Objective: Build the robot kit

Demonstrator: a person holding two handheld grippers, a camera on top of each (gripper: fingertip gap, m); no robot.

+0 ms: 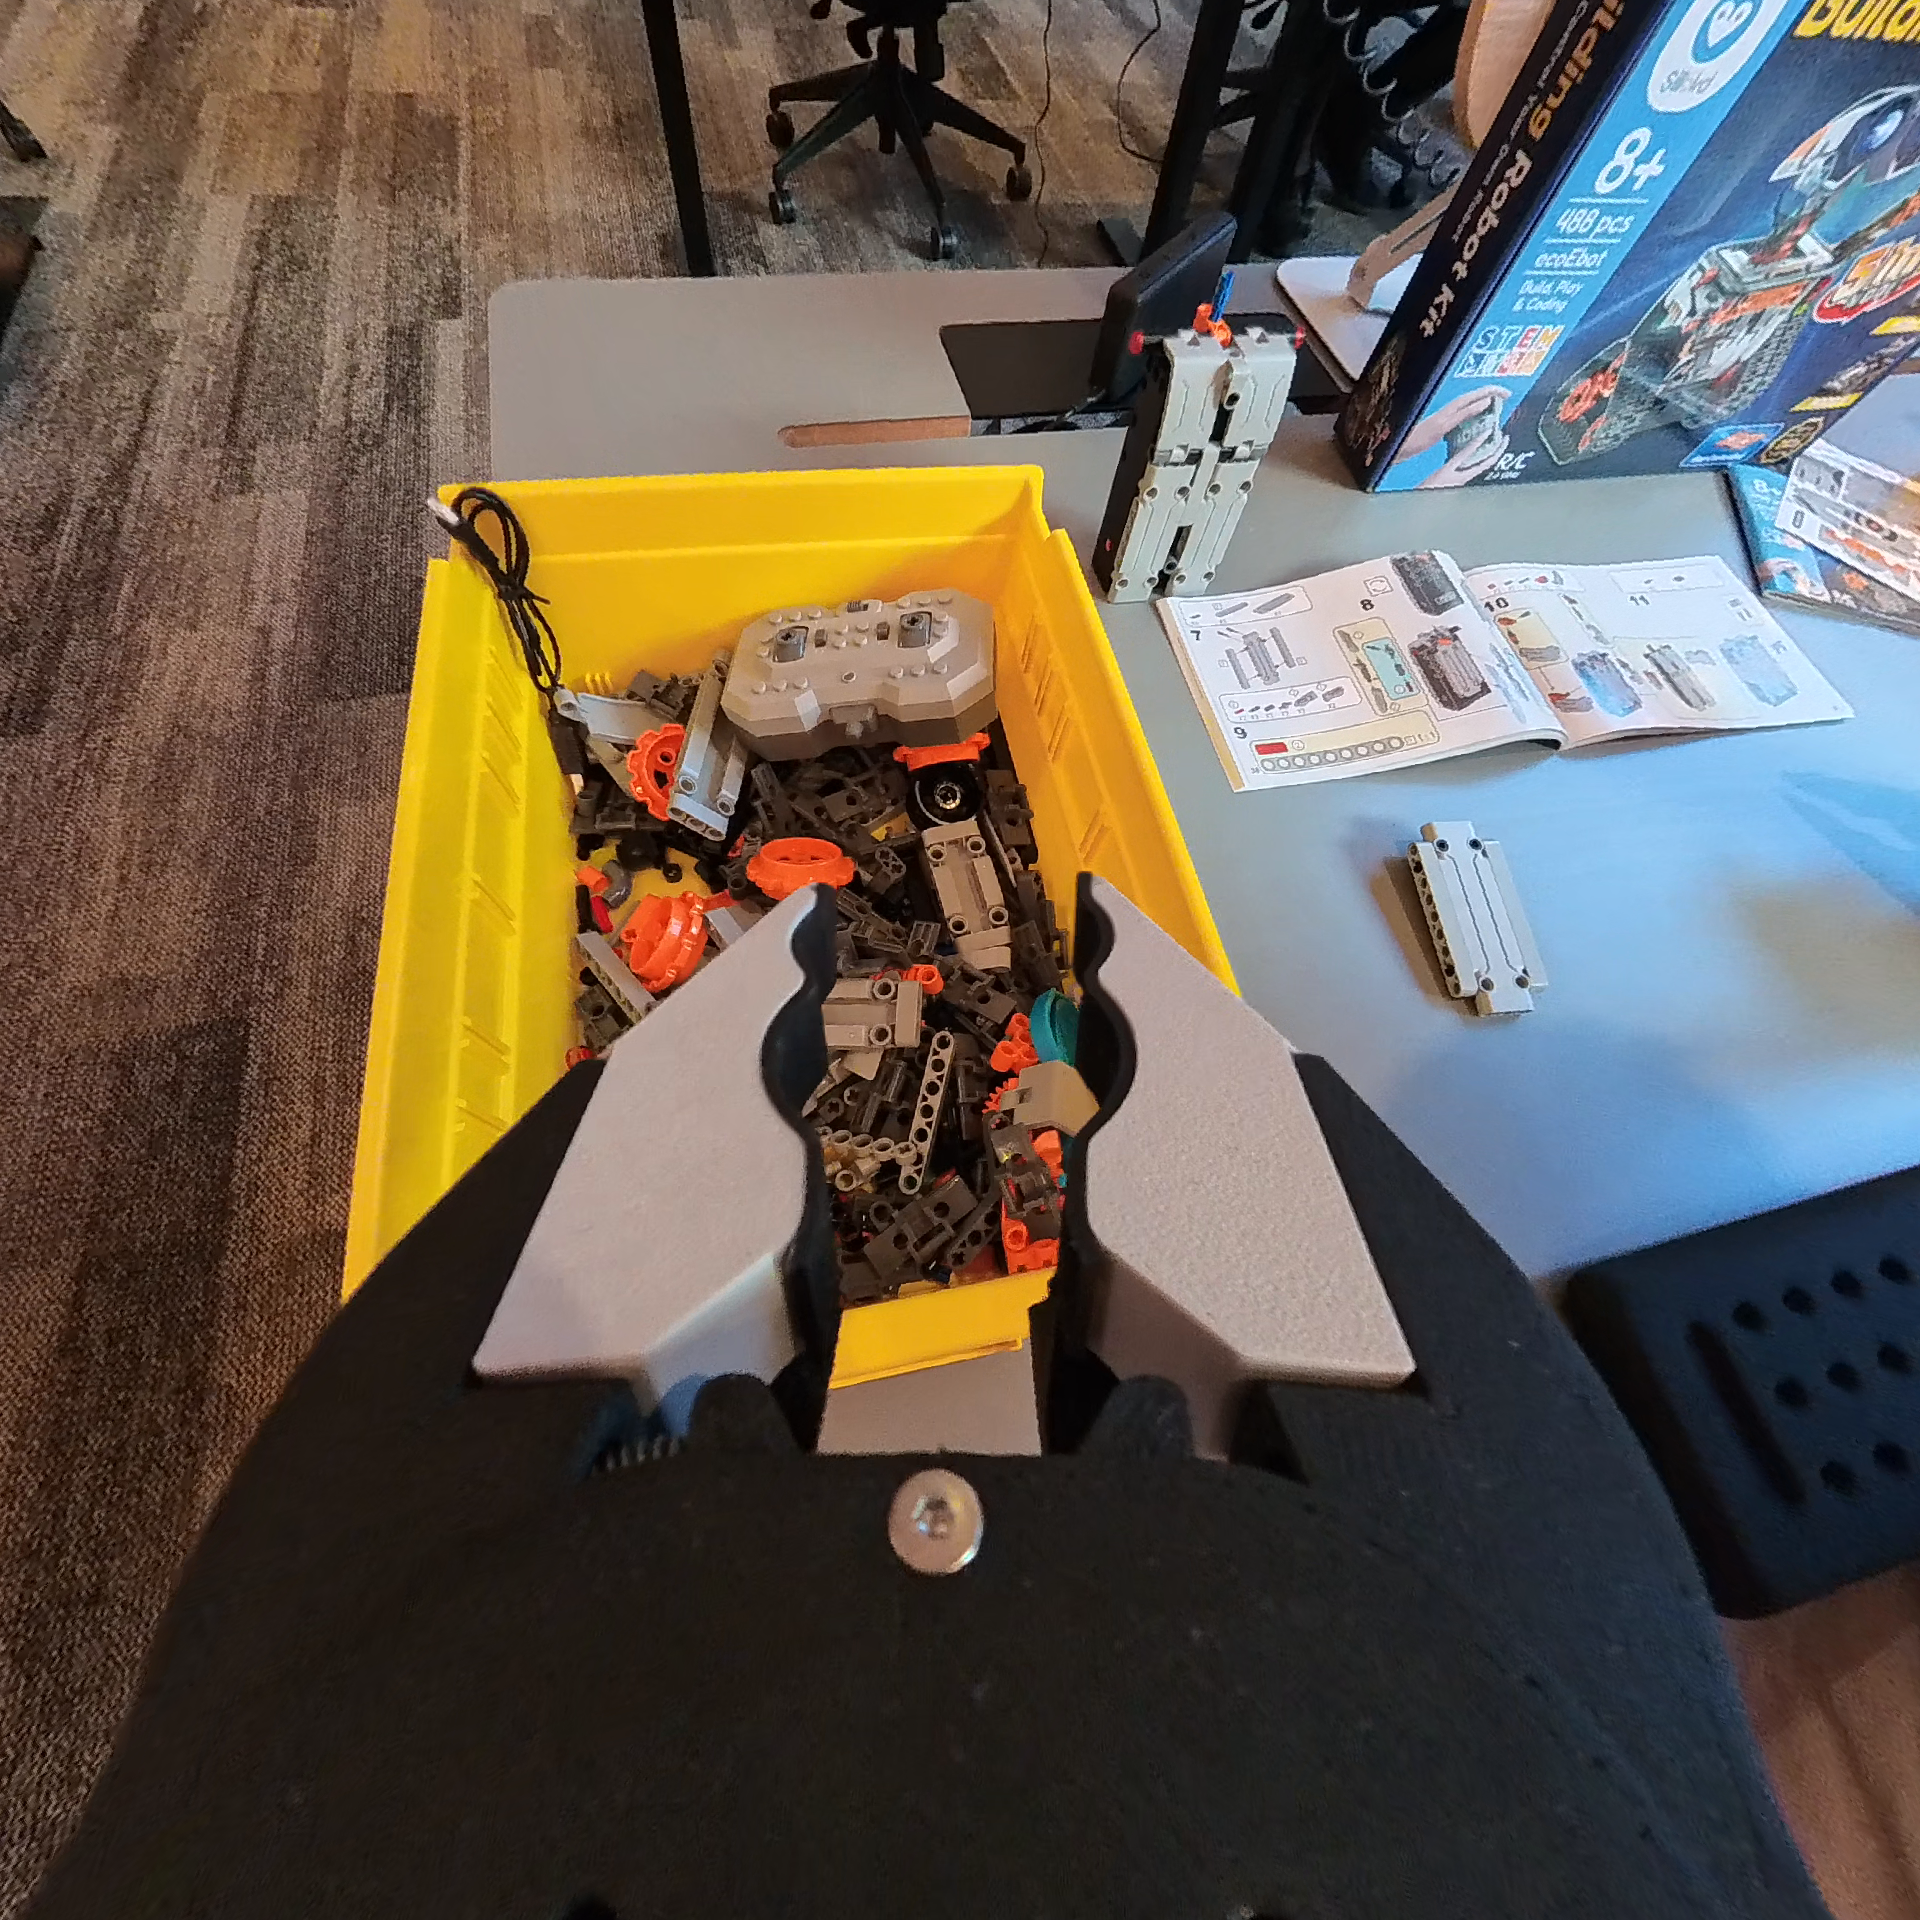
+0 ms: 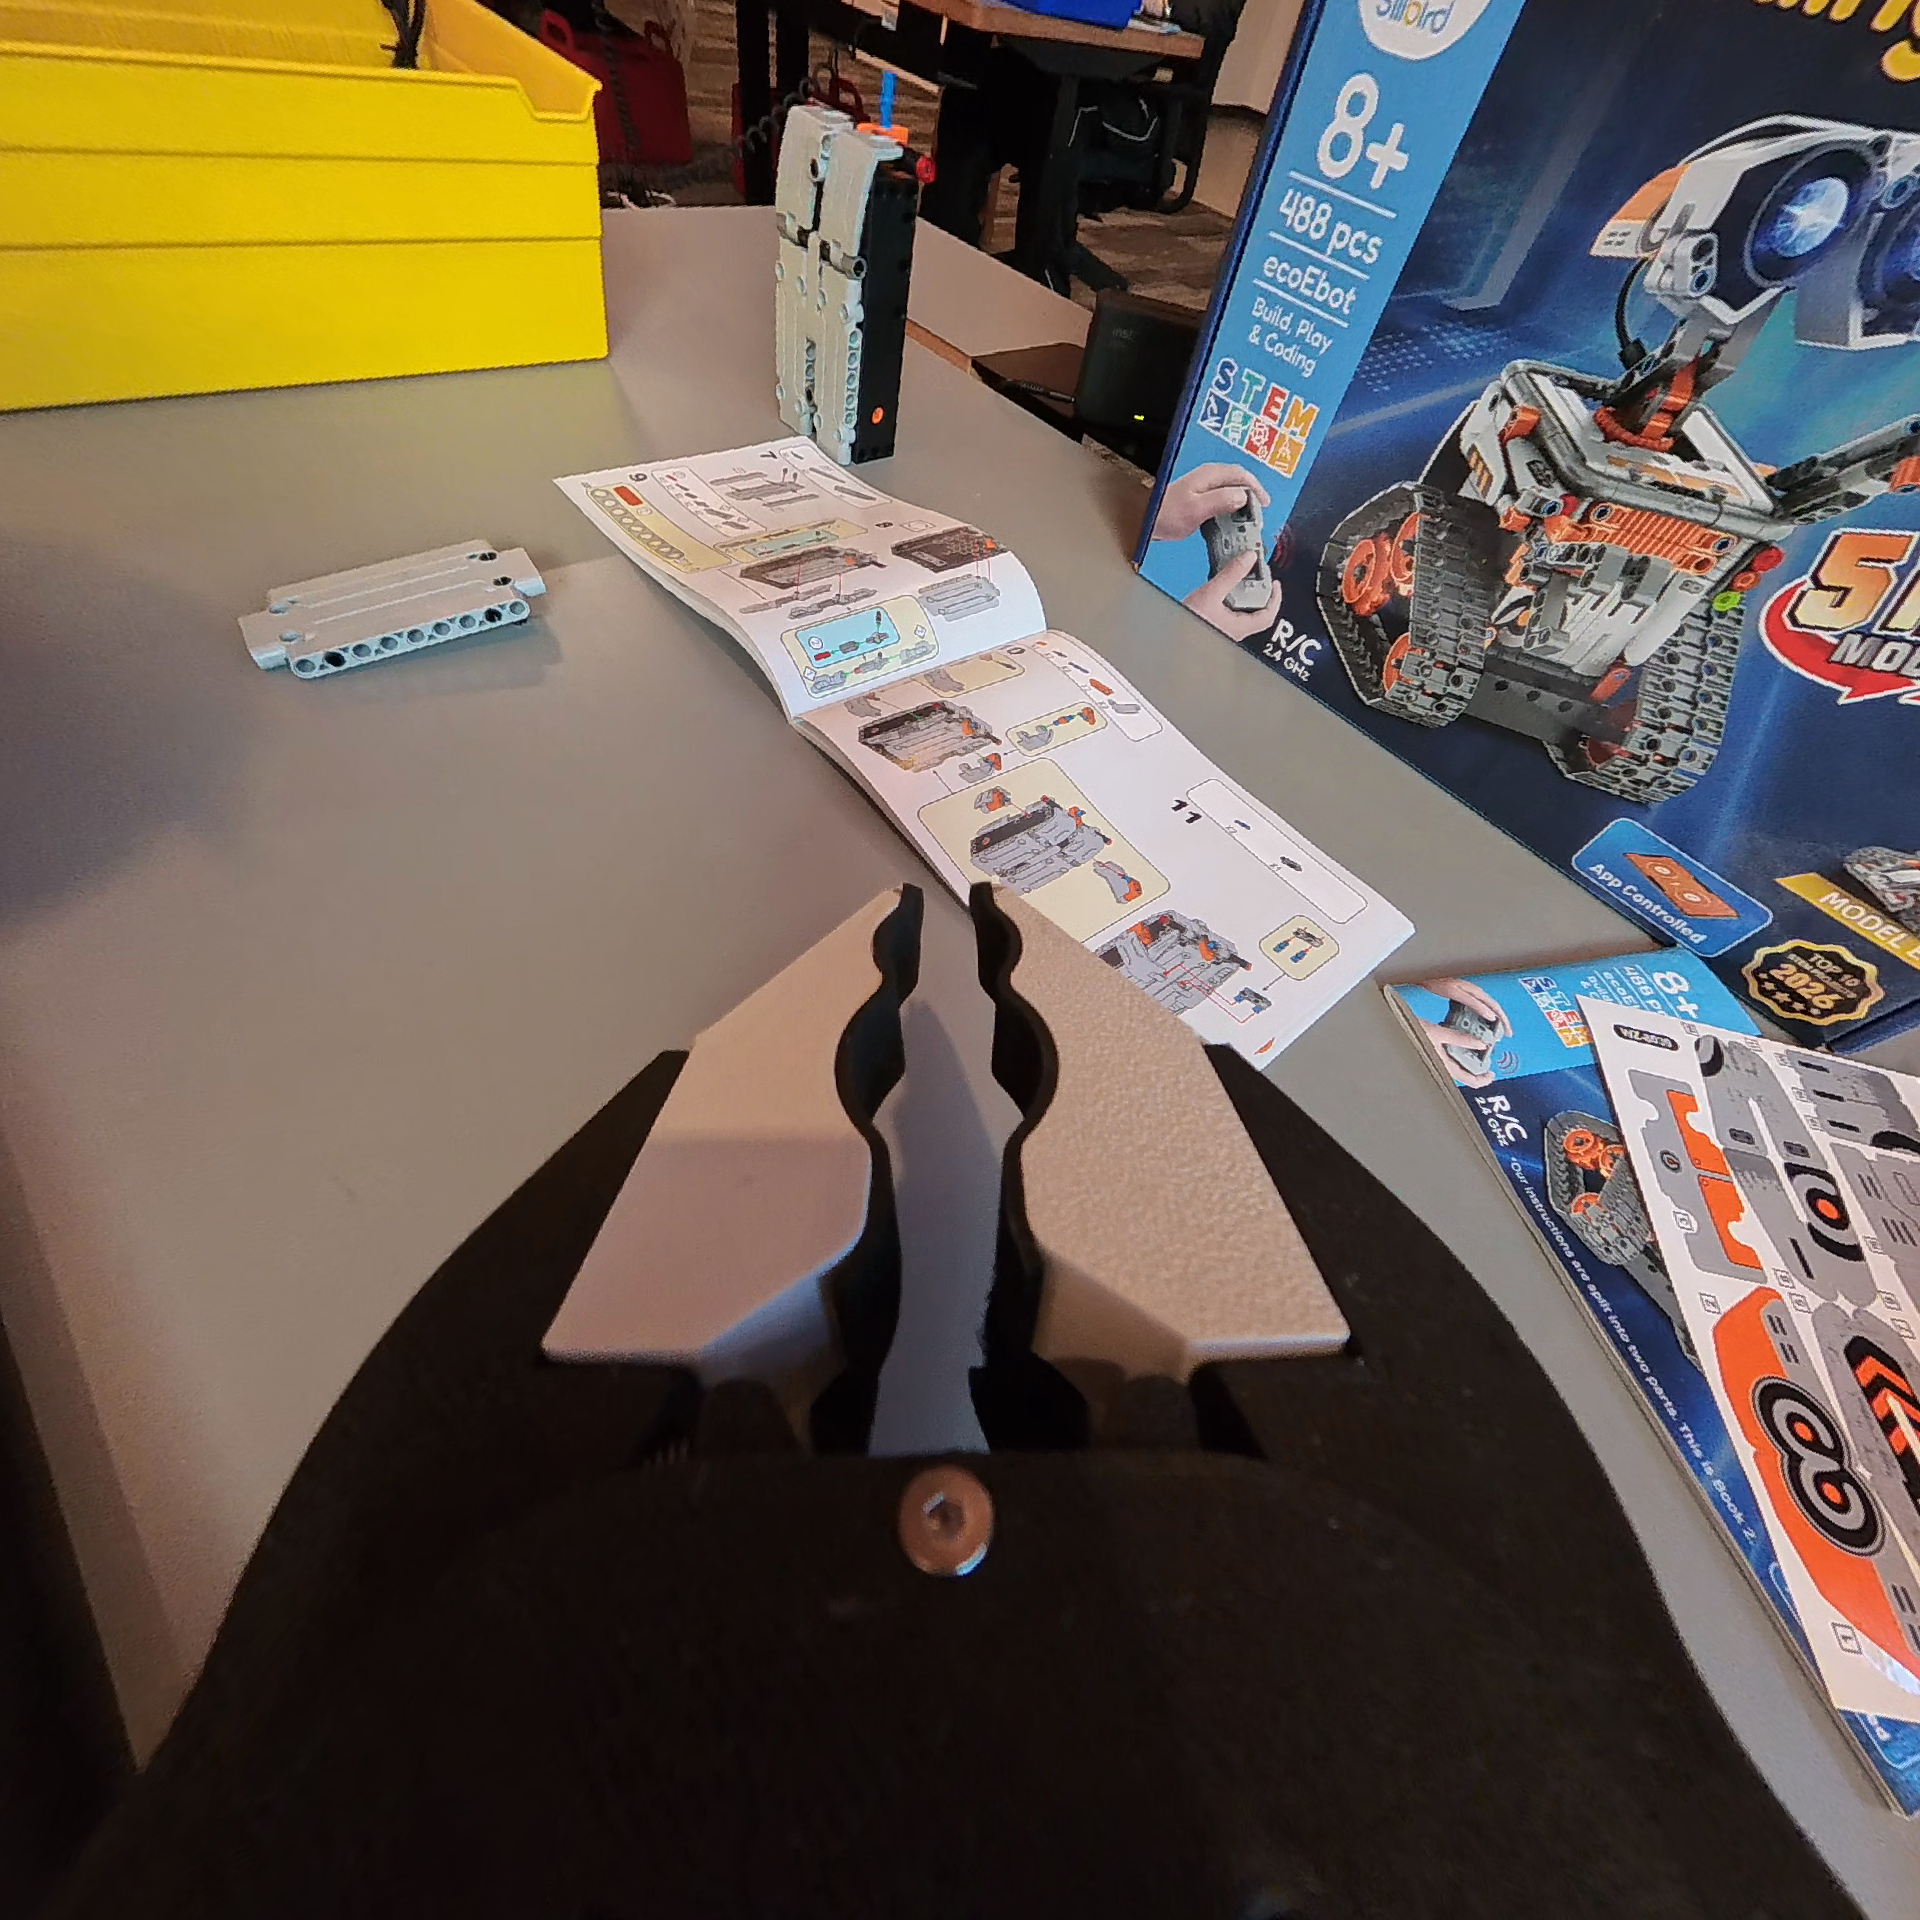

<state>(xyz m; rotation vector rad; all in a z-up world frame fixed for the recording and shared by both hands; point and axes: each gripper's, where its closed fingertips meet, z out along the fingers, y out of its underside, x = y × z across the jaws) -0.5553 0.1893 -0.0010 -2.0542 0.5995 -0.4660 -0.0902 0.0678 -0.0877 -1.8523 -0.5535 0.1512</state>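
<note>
Bricks [image 1: 883, 997] fill the yellow bin [image 1: 468, 852] under the spread, empty left gripper [image 1: 951, 914], while the right gripper [image 2: 945, 904], nearly closed and empty, hovers near the open booklet [image 2: 935, 665].

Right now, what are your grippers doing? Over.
Left gripper open, empty, over yellow bin of parts. Right gripper nearly shut, empty, above table by booklet. Nothing between.

Each black tool [image 1: 951, 894] [image 2: 945, 894] bears grey fingers, one screw.
</note>
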